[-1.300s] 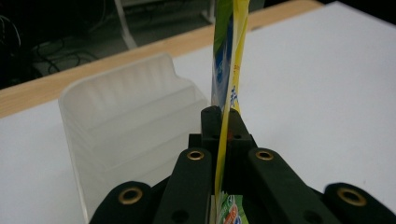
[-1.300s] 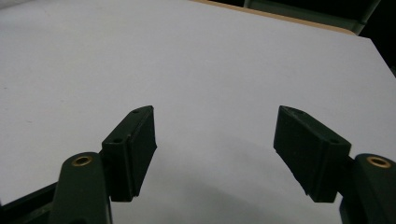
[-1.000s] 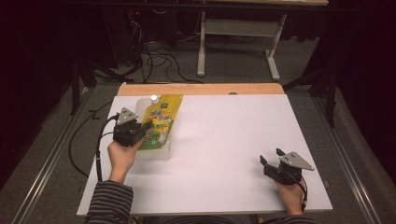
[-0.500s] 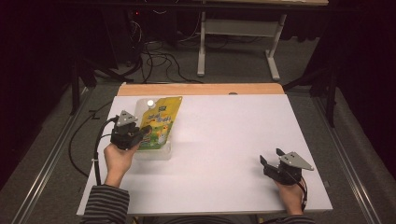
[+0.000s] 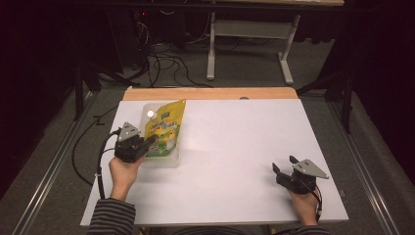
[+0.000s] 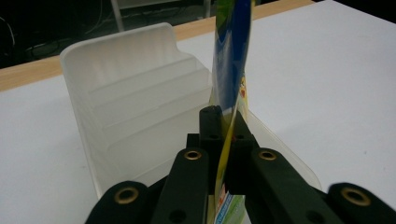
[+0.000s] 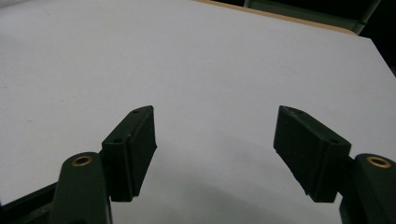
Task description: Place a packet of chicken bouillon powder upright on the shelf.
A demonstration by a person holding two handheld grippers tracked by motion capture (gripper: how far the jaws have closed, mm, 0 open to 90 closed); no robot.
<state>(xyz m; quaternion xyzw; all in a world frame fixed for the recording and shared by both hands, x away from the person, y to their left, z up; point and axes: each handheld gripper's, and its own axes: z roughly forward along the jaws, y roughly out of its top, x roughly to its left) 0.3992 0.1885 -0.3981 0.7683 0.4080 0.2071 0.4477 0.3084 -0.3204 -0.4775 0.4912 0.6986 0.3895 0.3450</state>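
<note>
My left gripper (image 6: 223, 140) clamped the pouch (image 5: 166, 128) over the clear rack (image 6: 135, 112), mid-left; seating it remained, I judged. My right gripper (image 7: 219, 154) sat apart, idle.

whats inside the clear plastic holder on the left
The yellow-green pouch stands in the clear plastic holder, pinched by the left tongs. The stepped slots beside it look vacant. The pouch's bottom edge is covered by the tongs.
</note>
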